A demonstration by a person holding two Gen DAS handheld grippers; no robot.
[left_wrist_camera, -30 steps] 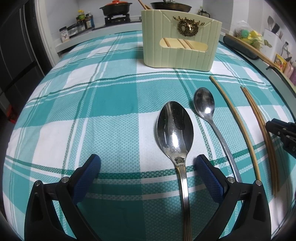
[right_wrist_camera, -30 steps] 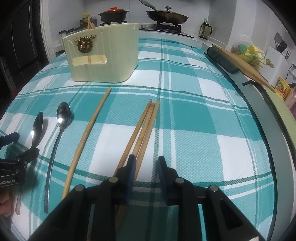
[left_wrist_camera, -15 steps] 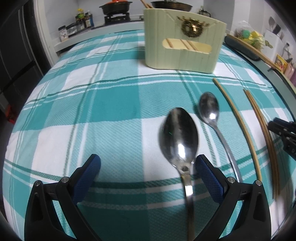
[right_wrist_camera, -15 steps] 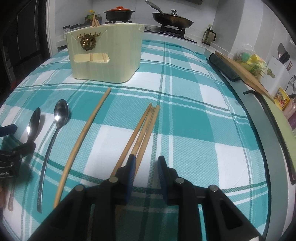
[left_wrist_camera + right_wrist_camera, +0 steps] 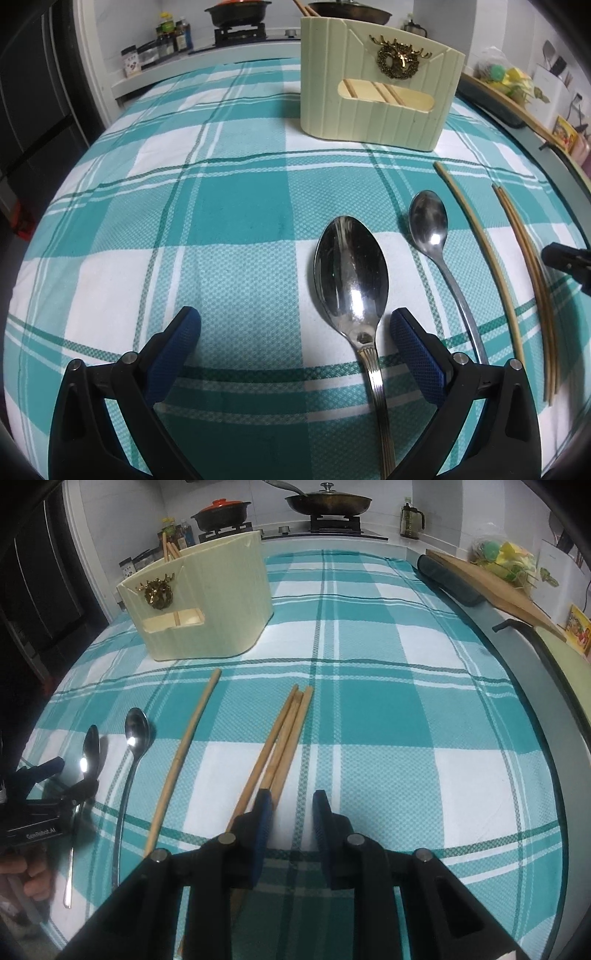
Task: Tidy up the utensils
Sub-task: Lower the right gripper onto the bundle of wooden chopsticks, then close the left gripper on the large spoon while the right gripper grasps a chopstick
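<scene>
**Figure: Two grippers poised over loose utensils — likely failure points**

Left gripper [image 5: 295, 332] is spread wide and holds nothing. The big spoon [image 5: 351, 273] lies on the cloth [image 5: 221, 206] with its neck between the pads, close to the 3 o'clock pad [image 5: 415, 350]. If the jaws close off-centre, that pad may push the polished handle sideways, or the spoon may pivot and slip. The small spoon [image 5: 428, 221] lies just beside it at 2 o'clock and could be knocked.

Right gripper [image 5: 291, 812] stands at a narrow gap, empty. The bundled chopsticks [image 5: 288, 723] run under its 9 o'clock finger [image 5: 264, 812], not between the fingers, so a squeeze here would probably miss, or catch only one stick and scatter the others. A single chopstick [image 5: 192, 731] lies apart at 10 o'clock.

The holder [image 5: 207, 602] stands upright at 11 o'clock, well beyond every utensil; a tilted insertion may tip it.
</scene>
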